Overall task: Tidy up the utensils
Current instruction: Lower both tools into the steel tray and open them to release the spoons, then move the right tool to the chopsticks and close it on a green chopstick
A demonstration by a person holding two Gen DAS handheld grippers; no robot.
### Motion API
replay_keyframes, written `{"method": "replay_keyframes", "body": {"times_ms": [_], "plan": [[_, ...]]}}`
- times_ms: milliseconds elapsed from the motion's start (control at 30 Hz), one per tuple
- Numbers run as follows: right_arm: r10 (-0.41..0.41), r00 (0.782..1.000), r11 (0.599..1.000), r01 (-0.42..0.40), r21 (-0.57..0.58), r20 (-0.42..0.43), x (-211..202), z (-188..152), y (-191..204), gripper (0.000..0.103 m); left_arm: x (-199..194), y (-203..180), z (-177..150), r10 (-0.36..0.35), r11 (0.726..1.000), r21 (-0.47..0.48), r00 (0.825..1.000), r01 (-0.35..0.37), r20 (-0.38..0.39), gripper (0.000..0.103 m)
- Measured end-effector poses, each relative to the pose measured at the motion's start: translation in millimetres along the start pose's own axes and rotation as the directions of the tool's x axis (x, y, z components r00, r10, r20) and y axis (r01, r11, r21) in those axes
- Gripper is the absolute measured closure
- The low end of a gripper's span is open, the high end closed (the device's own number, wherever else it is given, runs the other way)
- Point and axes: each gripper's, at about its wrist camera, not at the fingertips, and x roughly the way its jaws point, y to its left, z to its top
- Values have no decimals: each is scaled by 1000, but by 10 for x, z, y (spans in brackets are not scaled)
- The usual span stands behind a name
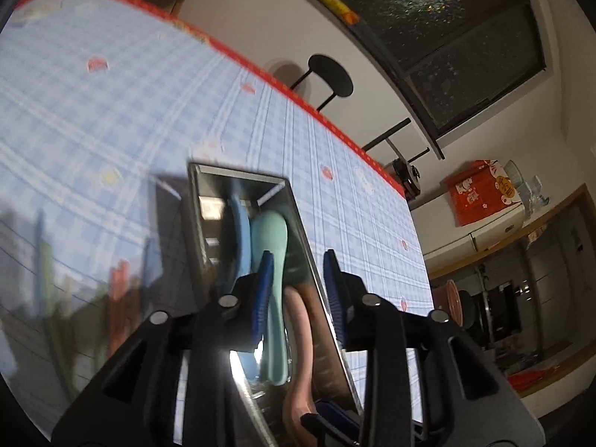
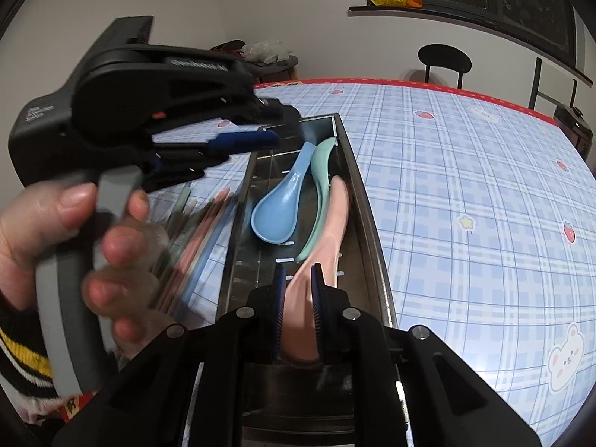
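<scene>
Right wrist view: the table [image 2: 465, 171], under a blue checked cloth with a red border, carries a long metal tray [image 2: 367, 201] that runs from the near edge toward the far edge. Beside the tray's left wall lies a blurred bundle of coloured chopsticks [image 2: 193, 231]. Inside the tray lie three spoons: a pink spoon [image 2: 331, 223] along the right wall, a blue spoon [image 2: 283, 201] bowl-up toward the left wall, and a green spoon [image 2: 319, 175] on its side between them. The right gripper [image 2: 298, 287] pinches the pink spoon, its blue pads pressed on the spoon's near end. A hand [image 2: 74, 231] holds the left gripper [image 2: 260, 141] above the tray's far left side. In the left wrist view the left gripper [image 1: 298, 290] has its jaws parted, straddling the tray's right wall [image 1: 316, 279] with the green spoon [image 1: 273, 257] just at the left pad [image 1: 262, 290]; whether they touch cannot be told.
</scene>
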Motion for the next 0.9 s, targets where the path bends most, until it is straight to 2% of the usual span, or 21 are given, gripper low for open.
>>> {"method": "replay_keyframes", "body": {"times_ms": [67,133,200,233,300,400,467,600,733,833,900], "plan": [[-5,1000,1000,5,-7,5,-36,9,24,88,-105,9,48,12,1000,21,1000,-12,18,66],[-10,1000,1000,10,-7,12,-84,13,43,80,-232,15,91,28,998,52,999,-30,39,62],[-21,1000,1000,21,-6,21,-145,19,59,62,-368,11,120,53,994,91,996,-59,65,51],[-30,999,1000,30,-8,26,-185,21,77,58,-447,12,134,65,991,113,995,-74,81,48],[-40,999,999,40,-10,36,-243,17,107,39,-592,21,161,91,983,148,990,-106,107,34],[-48,997,999,49,-11,52,-350,22,181,22,-836,63,172,125,970,191,980,-153,153,13],[-56,996,998,57,-11,63,-396,29,229,15,-993,102,170,144,960,213,973,-182,181,9],[-76,995,997,76,-2,69,-489,26,371,7,-1271,176,146,190,931,272,958,-245,212,6],[-77,995,997,77,-3,70,-545,-6,490,6,-1511,260,65,217,894,340,946,-291,240,6],[-33,996,999,34,-11,79,-566,-46,576,6,-1643,351,-43,240,856,400,937,-327,252,6],[-14,997,1000,15,-9,79,-555,-75,642,6,-1699,414,-130,277,815,444,924,-371,263,6]]}}
